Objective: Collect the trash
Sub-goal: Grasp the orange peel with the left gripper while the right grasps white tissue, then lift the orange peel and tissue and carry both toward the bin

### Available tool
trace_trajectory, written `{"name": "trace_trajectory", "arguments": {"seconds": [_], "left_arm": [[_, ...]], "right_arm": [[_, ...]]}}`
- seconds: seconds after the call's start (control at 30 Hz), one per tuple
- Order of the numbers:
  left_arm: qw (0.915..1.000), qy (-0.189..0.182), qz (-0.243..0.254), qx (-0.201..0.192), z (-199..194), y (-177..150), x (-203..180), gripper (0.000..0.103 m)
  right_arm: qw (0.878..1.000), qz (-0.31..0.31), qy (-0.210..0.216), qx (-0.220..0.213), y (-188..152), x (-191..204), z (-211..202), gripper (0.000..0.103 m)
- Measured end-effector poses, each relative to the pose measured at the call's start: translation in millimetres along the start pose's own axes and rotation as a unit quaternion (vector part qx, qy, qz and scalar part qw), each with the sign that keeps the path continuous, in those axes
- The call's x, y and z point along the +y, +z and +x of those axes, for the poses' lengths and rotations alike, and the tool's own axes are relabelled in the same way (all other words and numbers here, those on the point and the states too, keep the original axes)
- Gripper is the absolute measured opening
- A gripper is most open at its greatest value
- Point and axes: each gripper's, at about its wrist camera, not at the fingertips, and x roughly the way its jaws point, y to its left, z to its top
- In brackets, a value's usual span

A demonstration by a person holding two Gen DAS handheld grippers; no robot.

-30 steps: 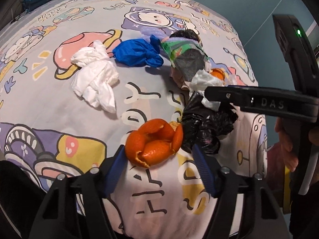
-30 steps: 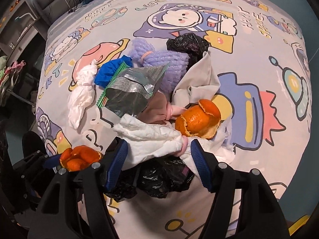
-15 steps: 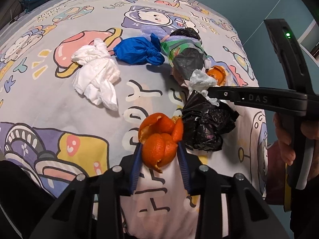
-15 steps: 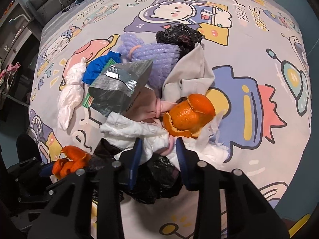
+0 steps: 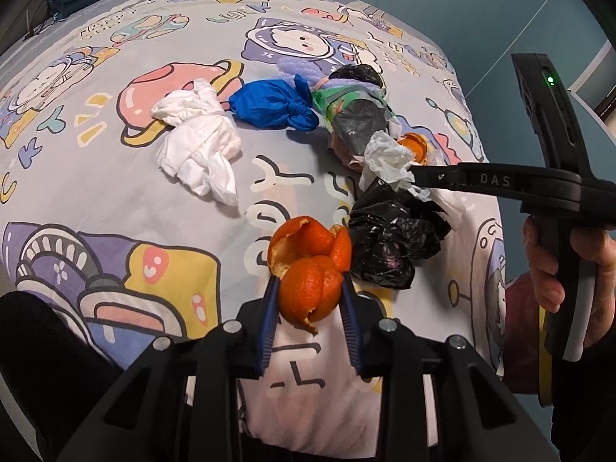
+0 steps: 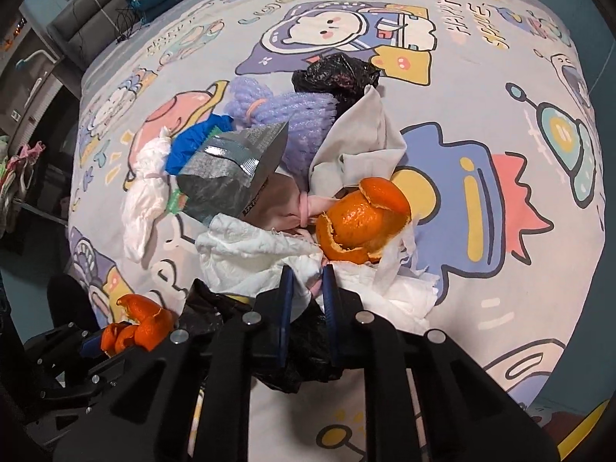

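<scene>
Trash lies piled on a cartoon-printed bedsheet (image 5: 96,192). My left gripper (image 5: 308,281) has an orange peel (image 5: 304,288) between its blue pads; the jaws are closing and both pads press on the peel. My right gripper (image 6: 308,269) is shut on a crumpled white tissue (image 6: 246,254), seen from the side in the left wrist view as the tissue (image 5: 385,158) pinched at the gripper's tip (image 5: 414,171). A second orange peel (image 6: 362,215) rests just beyond the right fingers. A crumpled black bag (image 5: 392,238) lies between the two grippers.
Farther back lie a white plastic bag (image 5: 200,142), a knotted blue bag (image 5: 273,106), a foil snack packet (image 6: 235,169), purple foam netting (image 6: 292,115), a beige sheet (image 6: 358,142) and another black bag (image 6: 335,77). A hand (image 5: 554,265) holds the right gripper at the bed's right edge.
Both grippers went from wide open to closed. The left pads came in onto the orange peel and squeezed it upright; the right pads closed onto the white tissue.
</scene>
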Motion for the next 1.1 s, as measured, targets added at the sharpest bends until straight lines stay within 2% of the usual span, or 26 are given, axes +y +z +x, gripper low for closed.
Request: {"name": "trace_trajectory", "arguments": {"seconds": [0.37,0.87,1.1], "left_arm": [[0.9996,-0.005,0.003,-0.026,-23.0,-5.5,-1.1,0.029],[0.9941,-0.002,0.014,-0.108,-79.6,-8.2,-12.4,0.029],[0.9897,-0.006,0.024,-0.141,-105.6,-11.4,-27.0,0.029]], "right_arm": [[0.999,-0.001,0.028,-0.039,-10.1,5.1,-44.8,0.014],[0.992,0.011,0.084,-0.096,-43.5,3.0,-126.9,0.014],[0.988,0.017,0.090,-0.126,-68.6,-2.9,-164.2,0.014]]}}
